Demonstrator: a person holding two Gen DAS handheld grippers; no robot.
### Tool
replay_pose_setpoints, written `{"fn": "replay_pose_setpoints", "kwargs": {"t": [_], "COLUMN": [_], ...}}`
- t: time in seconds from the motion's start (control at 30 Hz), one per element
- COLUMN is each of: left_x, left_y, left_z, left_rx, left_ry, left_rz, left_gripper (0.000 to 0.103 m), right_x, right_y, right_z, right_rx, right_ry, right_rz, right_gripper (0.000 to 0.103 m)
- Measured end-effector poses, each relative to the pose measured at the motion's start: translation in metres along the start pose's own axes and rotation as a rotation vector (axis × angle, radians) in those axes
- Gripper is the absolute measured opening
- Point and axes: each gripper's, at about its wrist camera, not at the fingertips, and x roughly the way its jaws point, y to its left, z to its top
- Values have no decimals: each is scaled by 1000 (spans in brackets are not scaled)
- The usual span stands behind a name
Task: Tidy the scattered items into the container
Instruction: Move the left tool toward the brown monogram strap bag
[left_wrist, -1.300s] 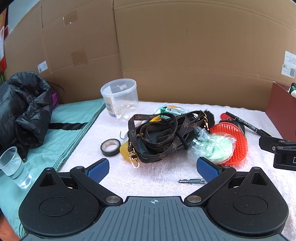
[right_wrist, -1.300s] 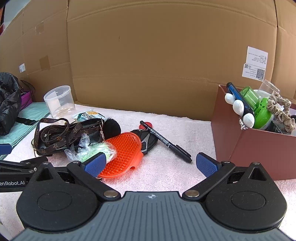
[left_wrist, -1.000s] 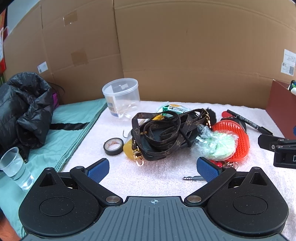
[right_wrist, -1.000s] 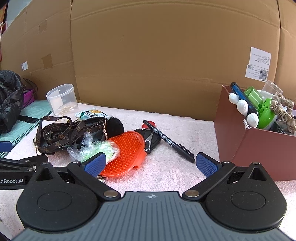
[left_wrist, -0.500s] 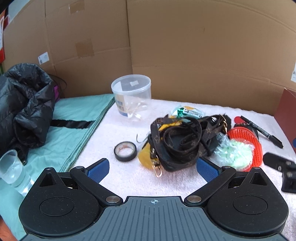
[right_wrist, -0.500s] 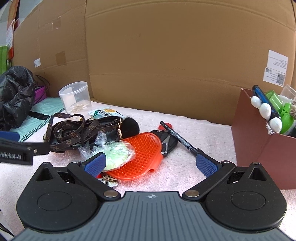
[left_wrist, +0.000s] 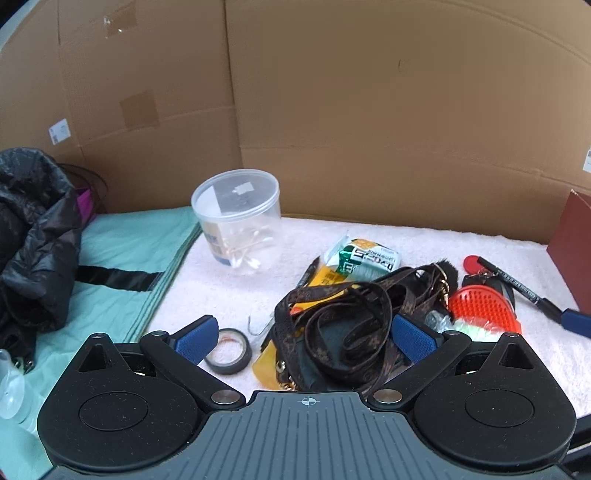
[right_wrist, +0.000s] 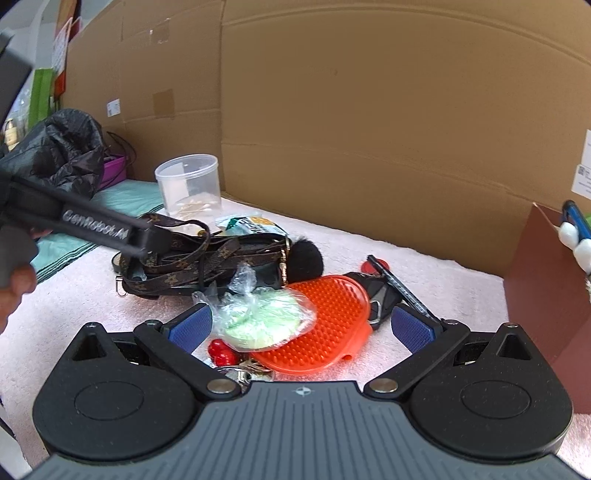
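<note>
My left gripper (left_wrist: 304, 338) is open, low over the brown patterned strap bag (left_wrist: 343, 325), whose loops lie between its blue pads. A black tape roll (left_wrist: 229, 350) lies by the left pad. My right gripper (right_wrist: 301, 326) is open above the bagged green item (right_wrist: 264, 319) and the orange bristle pad (right_wrist: 328, 328). A black marker (right_wrist: 402, 291), a black brush (right_wrist: 304, 262), keys with a red charm (right_wrist: 221, 352) and a green packet (right_wrist: 251, 225) lie around. The maroon box (right_wrist: 546, 288) stands at right, holding items.
A clear tub with cotton swabs (left_wrist: 238, 221) stands at the back. A teal cloth (left_wrist: 110, 266), a black jacket (left_wrist: 33, 240) and a clear cup (left_wrist: 11, 387) sit left. Cardboard walls (left_wrist: 369, 129) enclose the white towel (left_wrist: 443, 243). A hand (right_wrist: 11, 291) holds the left gripper (right_wrist: 153, 240).
Both grippers have moved forward and lower toward the pile. The left one now hangs right over the strap bag, the right one over the green item and orange pad. Both stayed open.
</note>
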Motion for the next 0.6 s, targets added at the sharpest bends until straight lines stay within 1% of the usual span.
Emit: {"fn": "replay_pose_setpoints", "kwargs": {"t": [0.17, 0.23, 0.3, 0.37, 0.5, 0.6], "left_x": [12, 19, 27, 35, 52, 54], "left_y": [1, -2, -7, -9, -5, -4], "left_z": [13, 16, 18, 20, 22, 22], "left_rx": [7, 24, 52, 73, 62, 61], "left_ry": [50, 80, 103, 124, 180, 191], "left_rz": [-74, -112, -120, -116, -142, -151], "left_gripper": [103, 100, 98, 94, 91, 90], "right_x": [8, 12, 16, 22, 31, 39], "right_y": [7, 10, 12, 14, 17, 20], "right_z": [0, 0, 2, 4, 7, 6], "right_rx": [-48, -62, -78, -94, -113, -128], "right_ry": [6, 12, 13, 19, 26, 43], "right_rz": [26, 33, 37, 37, 53, 55], "right_gripper": [103, 103, 103, 103, 103, 103]}}
